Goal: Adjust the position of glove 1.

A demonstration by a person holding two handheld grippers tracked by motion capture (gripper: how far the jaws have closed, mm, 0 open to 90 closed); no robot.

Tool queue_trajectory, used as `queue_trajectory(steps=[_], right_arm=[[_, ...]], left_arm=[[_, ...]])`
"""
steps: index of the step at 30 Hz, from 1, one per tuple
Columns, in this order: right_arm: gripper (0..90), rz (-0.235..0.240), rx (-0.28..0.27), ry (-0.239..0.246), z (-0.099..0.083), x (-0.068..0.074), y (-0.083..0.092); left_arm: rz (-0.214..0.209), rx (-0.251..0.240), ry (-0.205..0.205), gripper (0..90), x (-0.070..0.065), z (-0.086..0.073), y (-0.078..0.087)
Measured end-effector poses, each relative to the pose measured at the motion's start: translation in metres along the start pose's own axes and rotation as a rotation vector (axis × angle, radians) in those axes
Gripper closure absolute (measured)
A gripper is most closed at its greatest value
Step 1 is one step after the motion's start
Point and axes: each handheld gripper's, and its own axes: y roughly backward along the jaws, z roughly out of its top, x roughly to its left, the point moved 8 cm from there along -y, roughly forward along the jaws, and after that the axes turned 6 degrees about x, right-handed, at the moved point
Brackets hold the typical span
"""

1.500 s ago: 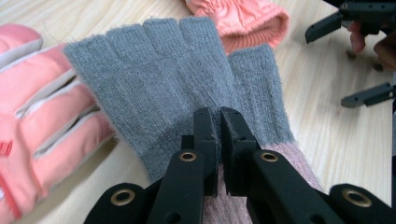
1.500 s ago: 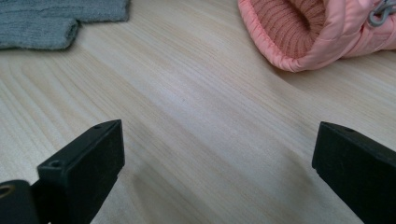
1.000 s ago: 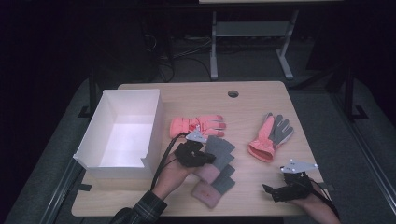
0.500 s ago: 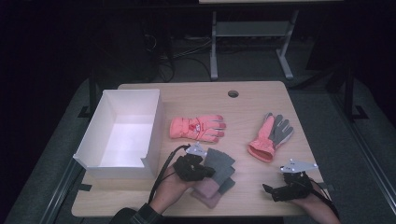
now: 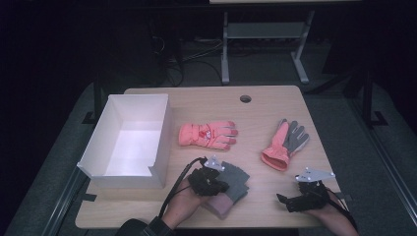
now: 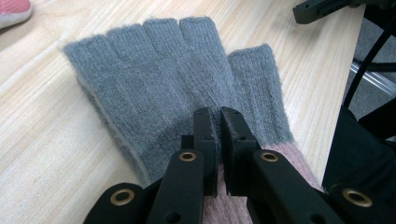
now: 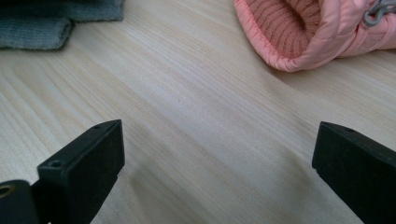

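Going left to right: the white box (image 5: 129,140) sits off to the left of my left gripper (image 6: 219,119), nothing in it as far as I can tell. That gripper's pinched shut on the grey knit glove (image 6: 173,79), right at the palm. It's soft and floppy, probably light, so it'll droop; grabbing near the pink cuff seems safer. My right gripper (image 7: 217,154) hovers wide open over bare table (image 7: 196,102).
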Motion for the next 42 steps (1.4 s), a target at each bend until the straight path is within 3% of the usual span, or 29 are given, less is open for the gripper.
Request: queue_trajectory(steps=[8,10,13,16,19,22,26,36,39,41,42], right_arm=[[2.0,-0.001,0.001,-0.001,0.0,0.0,0.0],[2.0,0.0,0.001,-0.002,0.0,0.0,0.0],[2.0,0.0,0.001,0.0,0.0,0.0,0.0],[2.0,0.001,0.0,0.002,0.0,0.0,-0.001],[2.0,0.0,0.001,0.0,0.0,0.0,0.0],[2.0,0.001,0.003,-0.005,0.001,0.0,-0.001],[2.0,0.002,0.003,-0.004,0.002,-0.001,-0.002],[2.0,0.004,0.007,0.0,0.002,-0.001,-0.003],[2.0,0.008,0.007,0.002,0.003,0.001,-0.004],[2.0,0.007,0.008,0.01,0.002,0.001,-0.004],[2.0,0.007,0.006,0.007,0.003,0.002,-0.003]], left_arm=[[0.002,0.033,-0.006,85.0,0.0,-0.003,-0.009],[0.004,0.066,-0.025,84.2,0.001,-0.006,-0.012],[0.004,0.061,-0.023,80.9,0.001,-0.006,-0.015],[-0.007,0.044,-0.024,69.8,0.001,-0.005,-0.011],[-0.017,-0.007,0.025,54.9,0.001,-0.001,-0.005],[0.04,-0.015,0.002,35.3,0.005,-0.003,-0.004],[0.074,0.005,0.025,22.8,0.015,-0.007,-0.009],[0.05,0.012,0.07,20.0,0.018,-0.012,-0.023],[0.052,0.029,0.041,21.1,0.019,-0.014,-0.023],[0.056,0.018,0.047,22.5,0.017,-0.012,-0.025],[0.06,0.036,0.026,23.4,0.018,-0.013,-0.024]])
